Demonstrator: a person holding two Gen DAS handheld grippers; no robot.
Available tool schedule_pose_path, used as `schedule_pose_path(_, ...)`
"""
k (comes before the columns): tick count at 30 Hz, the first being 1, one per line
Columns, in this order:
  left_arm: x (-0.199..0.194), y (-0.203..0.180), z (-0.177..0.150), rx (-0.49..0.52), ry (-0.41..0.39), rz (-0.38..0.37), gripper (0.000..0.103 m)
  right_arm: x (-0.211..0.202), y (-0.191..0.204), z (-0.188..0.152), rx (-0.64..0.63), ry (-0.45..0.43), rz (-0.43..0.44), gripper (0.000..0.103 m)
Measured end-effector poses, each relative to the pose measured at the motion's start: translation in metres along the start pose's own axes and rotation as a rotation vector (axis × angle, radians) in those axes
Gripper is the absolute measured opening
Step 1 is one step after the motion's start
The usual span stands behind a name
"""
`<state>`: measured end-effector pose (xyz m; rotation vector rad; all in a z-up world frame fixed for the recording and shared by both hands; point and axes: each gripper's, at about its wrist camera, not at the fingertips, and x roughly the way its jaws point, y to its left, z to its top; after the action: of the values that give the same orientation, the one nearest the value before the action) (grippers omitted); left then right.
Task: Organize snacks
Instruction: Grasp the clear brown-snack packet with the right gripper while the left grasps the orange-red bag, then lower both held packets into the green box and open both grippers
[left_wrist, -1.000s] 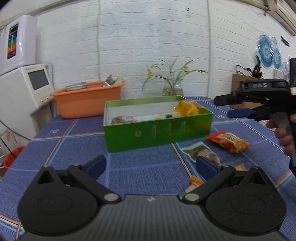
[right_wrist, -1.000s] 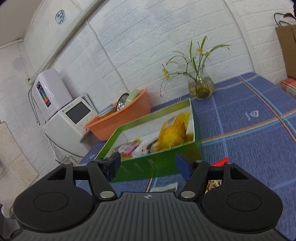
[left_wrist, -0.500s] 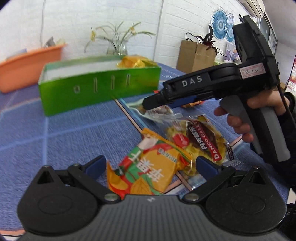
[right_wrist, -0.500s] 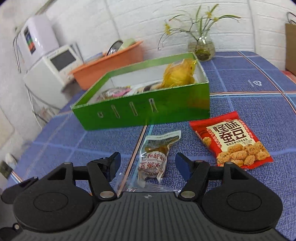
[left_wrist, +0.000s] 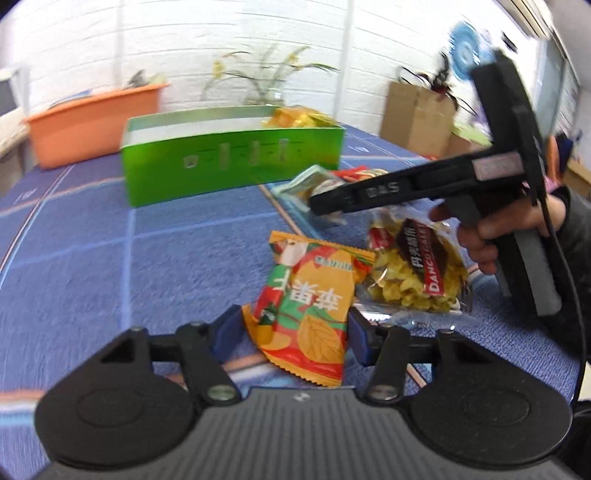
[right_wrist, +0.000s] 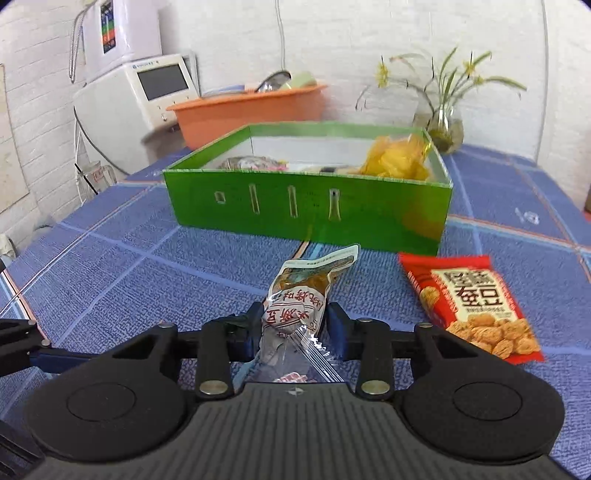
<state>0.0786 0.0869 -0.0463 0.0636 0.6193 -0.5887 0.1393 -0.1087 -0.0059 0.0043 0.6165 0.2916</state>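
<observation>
An orange and red snack packet (left_wrist: 314, 295) lies on the blue tablecloth between the pads of my left gripper (left_wrist: 295, 332). Its jaws are closing and the pads touch the packet's sides. My right gripper (right_wrist: 294, 325) is closing too, its pads against a clear-wrapped snack packet (right_wrist: 295, 306) that bulges up between them. In the left wrist view the right gripper (left_wrist: 325, 203) reaches in from the right, held by a hand (left_wrist: 491, 229). Behind stands the open green box (right_wrist: 306, 206) with yellow-wrapped and other snacks inside.
A red nut packet (right_wrist: 469, 299) lies right of the right gripper. A clear bag of yellow snacks (left_wrist: 410, 273) sits beside the orange packet. An orange tub (right_wrist: 251, 110), a white appliance (right_wrist: 147, 92) and a flower vase (right_wrist: 443, 125) line the wall.
Both grippers dropped toward the table and tilted down. Their jaws went from wide open to narrowed onto a packet each: the left on the orange packet, the right on the clear-wrapped one.
</observation>
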Motion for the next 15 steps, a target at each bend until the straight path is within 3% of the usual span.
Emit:
schedule_pose_path(7,-0.026,0.014,-0.014,-0.161,-0.036,0.077,0.054,-0.026,0.007,0.001,-0.016,-0.14,0.042,0.065)
schedule_pose_path(15,-0.058,0.03,-0.013,-0.236,-0.084,0.282,0.054,-0.041,0.021,0.0,-0.072,-0.239,0.104,0.065)
